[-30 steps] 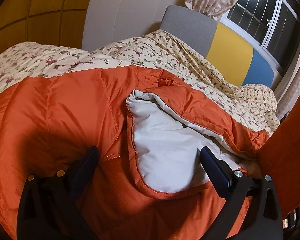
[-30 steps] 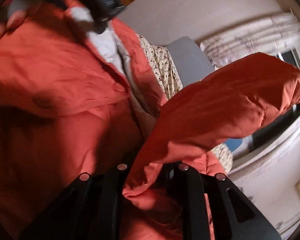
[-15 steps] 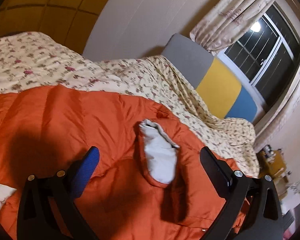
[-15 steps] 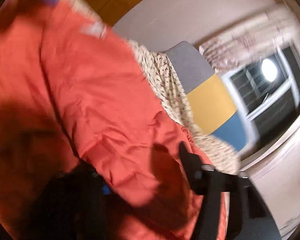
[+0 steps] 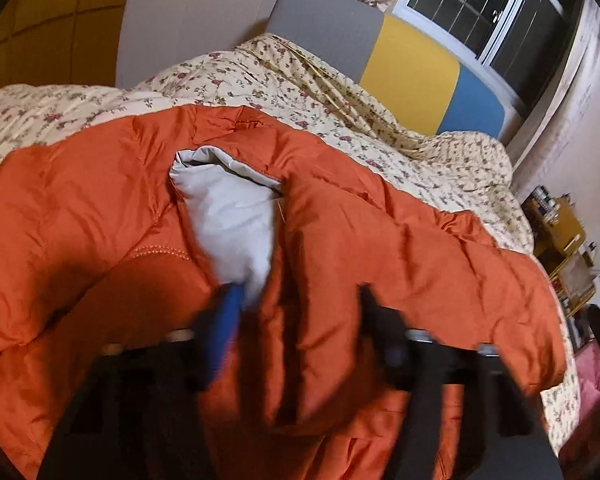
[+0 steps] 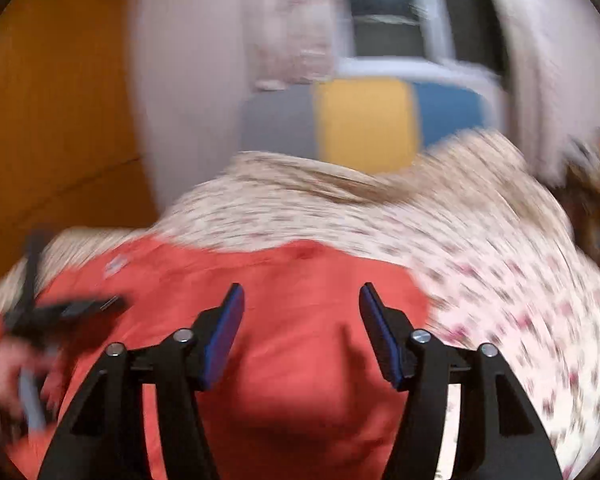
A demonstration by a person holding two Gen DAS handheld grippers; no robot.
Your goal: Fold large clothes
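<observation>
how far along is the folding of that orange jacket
Early to midway. Done: the orange jacket lies spread on the floral bedspread with one panel turned over, leaving a patch of grey lining showing. In hand: nothing; the right gripper is open above the fabric, and the blurred left gripper looks open too. Left: the remaining folds into a compact bundle.

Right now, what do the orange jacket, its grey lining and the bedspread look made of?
Orange jacket: likely quilted nylon or polyester, slight sheen, puffy stitched panels. Grey lining: smooth matte synthetic, probably. Bedspread: matte floral print, cotton-like, finely creased.
</observation>
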